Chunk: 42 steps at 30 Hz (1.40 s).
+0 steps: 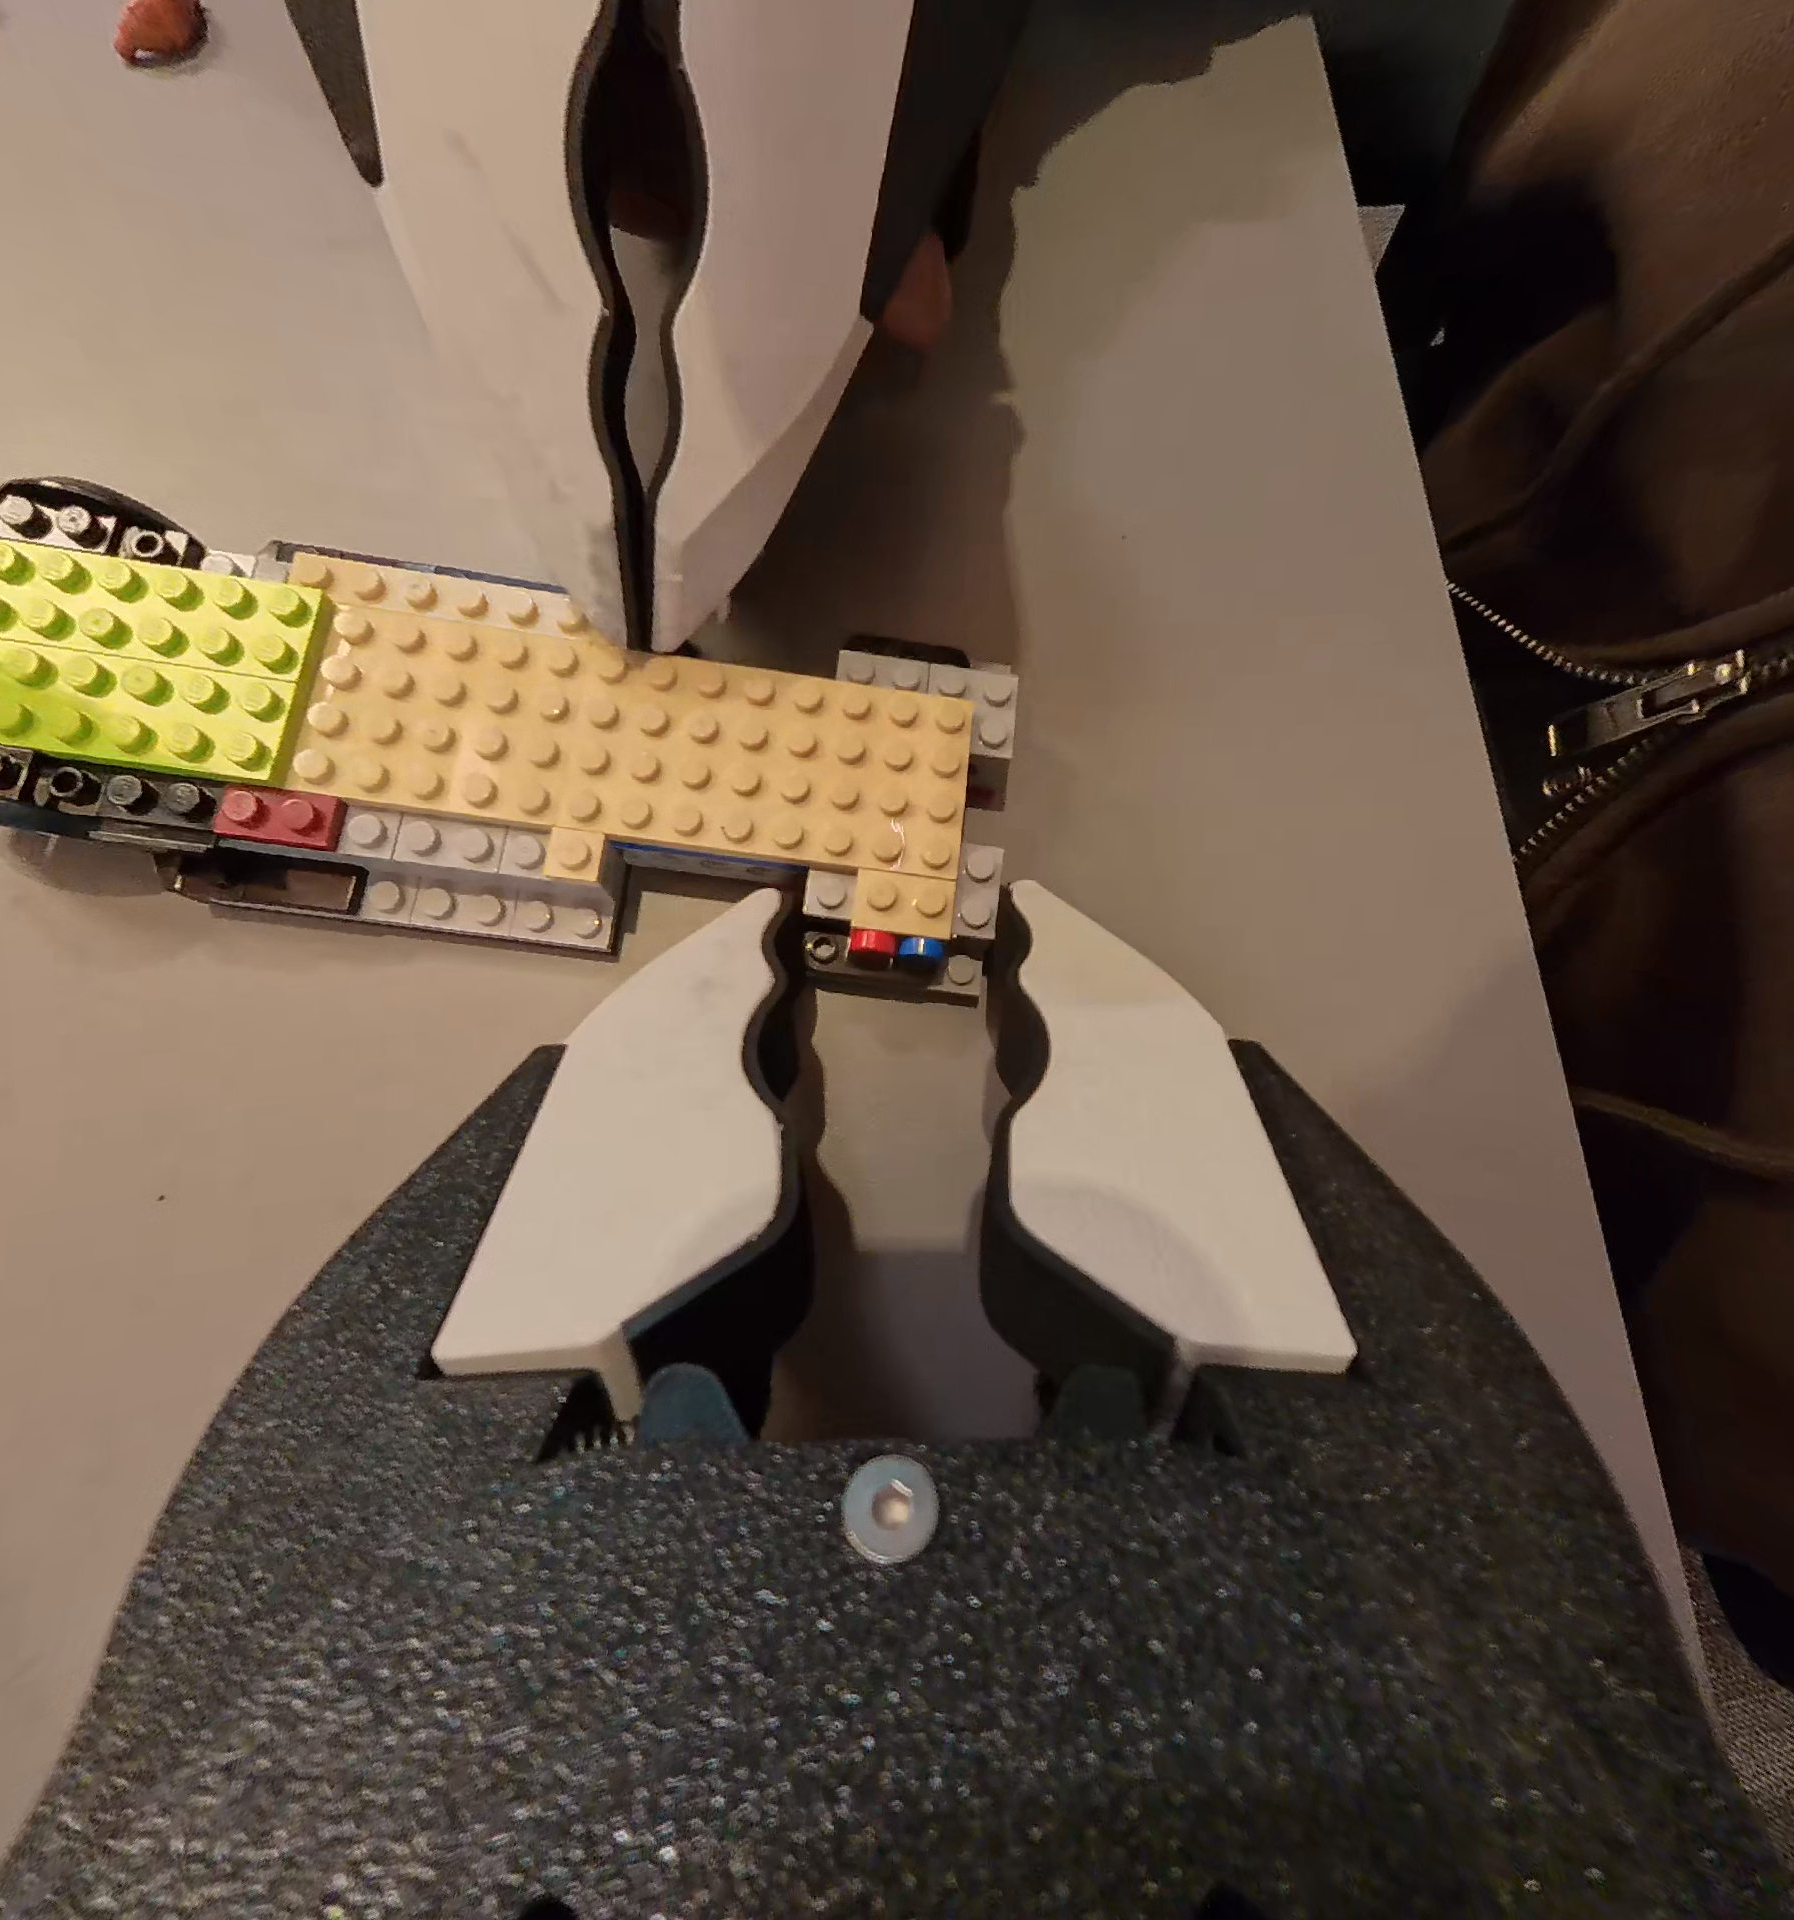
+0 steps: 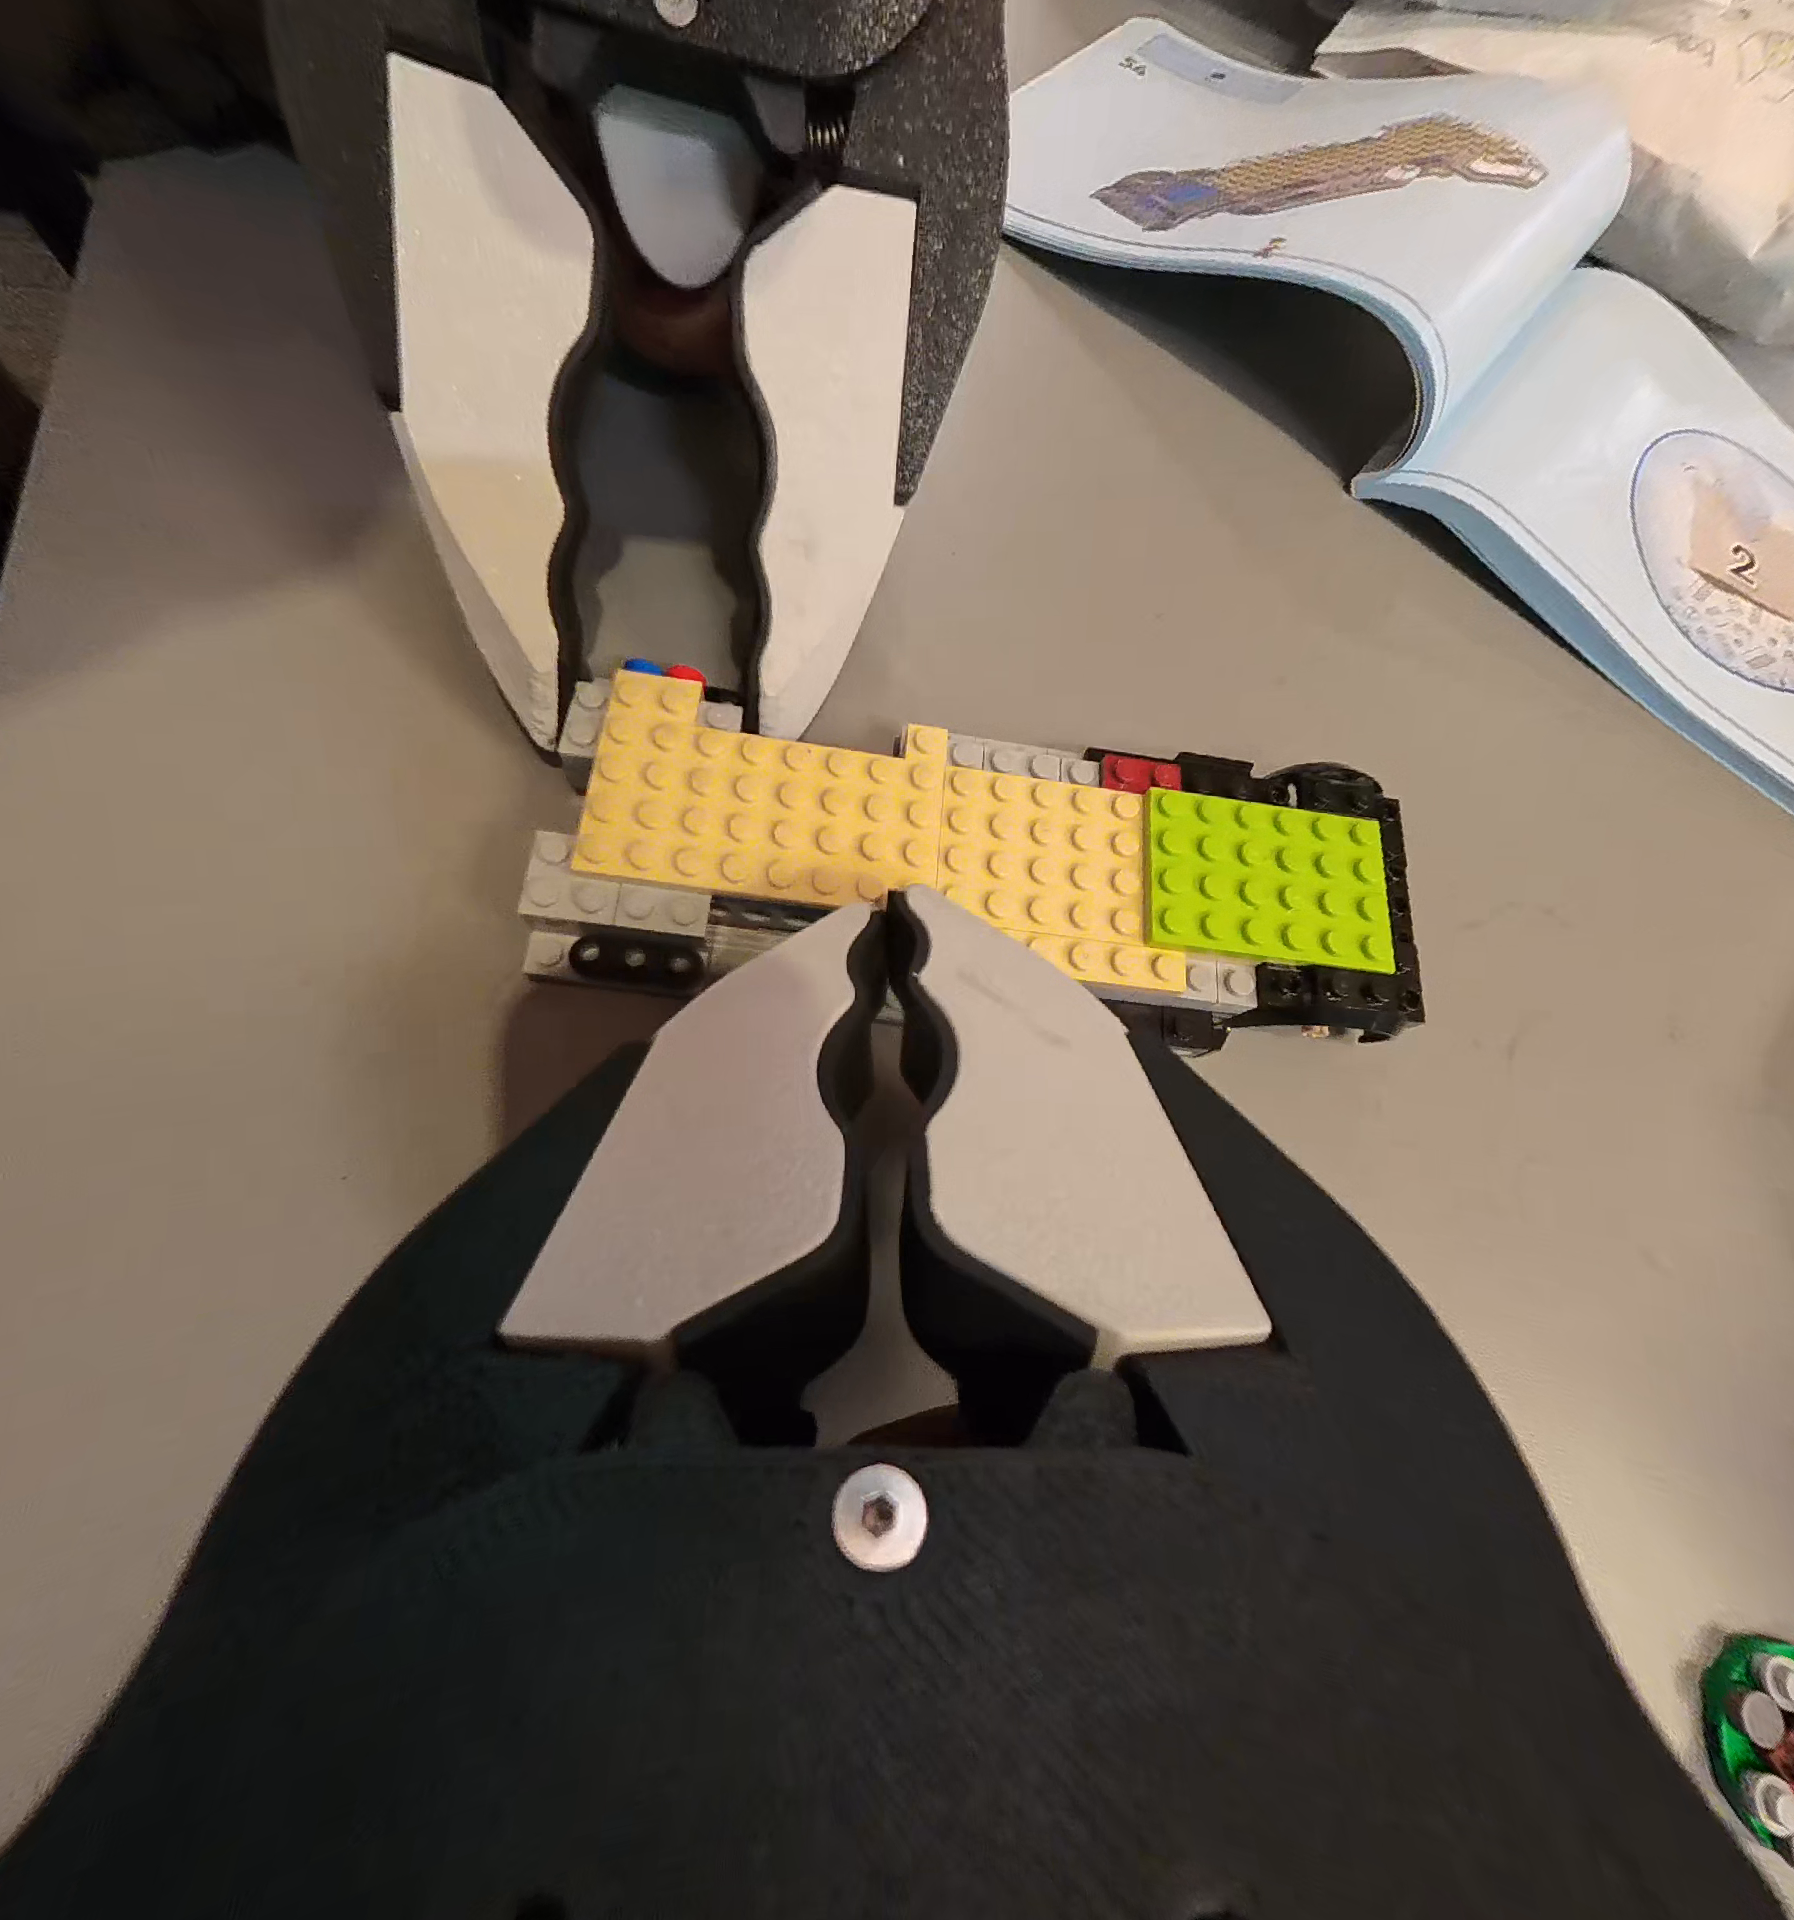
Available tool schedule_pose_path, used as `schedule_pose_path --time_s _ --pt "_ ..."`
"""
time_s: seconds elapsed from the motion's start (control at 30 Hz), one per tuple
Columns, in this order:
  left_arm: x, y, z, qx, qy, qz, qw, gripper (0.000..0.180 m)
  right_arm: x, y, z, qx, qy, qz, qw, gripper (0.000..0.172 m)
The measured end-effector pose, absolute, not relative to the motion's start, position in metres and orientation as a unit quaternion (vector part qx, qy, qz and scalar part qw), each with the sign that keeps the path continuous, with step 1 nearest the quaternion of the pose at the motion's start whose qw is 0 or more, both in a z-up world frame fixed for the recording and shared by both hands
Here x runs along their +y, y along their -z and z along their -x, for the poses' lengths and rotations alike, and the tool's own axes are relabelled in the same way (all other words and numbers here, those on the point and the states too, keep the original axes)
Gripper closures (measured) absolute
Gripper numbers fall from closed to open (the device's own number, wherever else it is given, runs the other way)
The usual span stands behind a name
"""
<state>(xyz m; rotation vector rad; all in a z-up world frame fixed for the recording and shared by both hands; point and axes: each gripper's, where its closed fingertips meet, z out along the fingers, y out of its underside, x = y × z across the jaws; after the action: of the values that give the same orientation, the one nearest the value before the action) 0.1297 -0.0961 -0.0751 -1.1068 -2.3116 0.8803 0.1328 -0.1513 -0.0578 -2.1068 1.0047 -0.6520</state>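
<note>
A long brick model [image 1: 644, 748] lies flat on the grey table [image 1: 197, 312]. It has tan plates on top, a lime plate [image 1: 124, 665] at one end, and grey and black bricks around the rim. My left gripper [image 1: 898, 914] is closed on the model's narrow end tab, which bears a red stud [image 1: 872, 945] and a blue stud [image 1: 919, 948]; both pads touch its sides. The right wrist view confirms this grip [image 2: 659, 707]. My right gripper [image 2: 888, 904] is shut with nothing between its pads. Its tips rest on the tan plate's edge [image 2: 872, 821], which also shows in the left wrist view [image 1: 649, 629].
An open instruction booklet [image 2: 1495, 364] lies at the back right, with a clear bag [image 2: 1755, 156] behind it. A green round piece with grey studs [image 2: 1786, 1745] sits near right. The table edge [image 1: 1444, 727] runs beside a person's brown jacket [image 1: 1703, 416]. Tip to tip, the grippers are about 6 cm apart. The lime plate [image 1: 124, 665] lies around 7 cm away from my right fingertips. It is also in sight in the right wrist view [image 2: 1265, 867].
</note>
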Motion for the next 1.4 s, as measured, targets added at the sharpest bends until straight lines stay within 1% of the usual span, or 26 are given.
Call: schedule_pose_path --time_s 0.47,0.57,0.73,0.83,0.9,1.0,1.07,1.23,1.3,1.4 --pt "-0.096 0.075 -0.13 -0.833 -0.316 0.399 0.217 0.145 -0.16 0.052 -0.135 0.4 0.292 0.795 0.349 0.172" --pt "-0.095 0.075 -0.129 -0.832 -0.316 0.4 0.217 0.146 -0.167 0.048 -0.133 0.41 0.297 0.783 0.36 0.172" --pt "-0.096 0.075 -0.13 -0.833 -0.317 0.399 0.215 0.146 -0.149 0.047 -0.125 0.396 0.279 0.791 0.374 0.172" --pt "-0.096 0.074 -0.131 -0.833 -0.32 0.398 0.212 0.146 -0.132 0.05 -0.115 0.412 0.224 0.791 0.394 0.161" --pt "-0.096 0.074 -0.131 -0.833 -0.323 0.396 0.212 0.146 -0.125 0.054 -0.108 0.429 0.192 0.789 0.396 0.148" --pt "-0.097 0.071 -0.131 -0.832 -0.329 0.392 0.216 0.146 -0.124 0.058 -0.104 0.443 0.189 0.789 0.382 0.132" --pt "-0.096 0.068 -0.131 -0.83 -0.334 0.387 0.225 0.146 -0.123 0.06 -0.104 0.448 0.194 0.789 0.372 0.126" --pt "-0.096 0.058 -0.129 -0.82 -0.355 0.373 0.249 0.146 -0.113 0.067 -0.106 0.444 0.192 0.801 0.351 0.123" --pt "-0.097 0.056 -0.13 -0.819 -0.363 0.368 0.248 0.146 -0.111 0.068 -0.109 0.445 0.196 0.803 0.345 0.134" --pt "-0.098 0.052 -0.131 -0.815 -0.374 0.363 0.255 0.146 -0.112 0.065 -0.11 0.456 0.191 0.791 0.361 0.136"
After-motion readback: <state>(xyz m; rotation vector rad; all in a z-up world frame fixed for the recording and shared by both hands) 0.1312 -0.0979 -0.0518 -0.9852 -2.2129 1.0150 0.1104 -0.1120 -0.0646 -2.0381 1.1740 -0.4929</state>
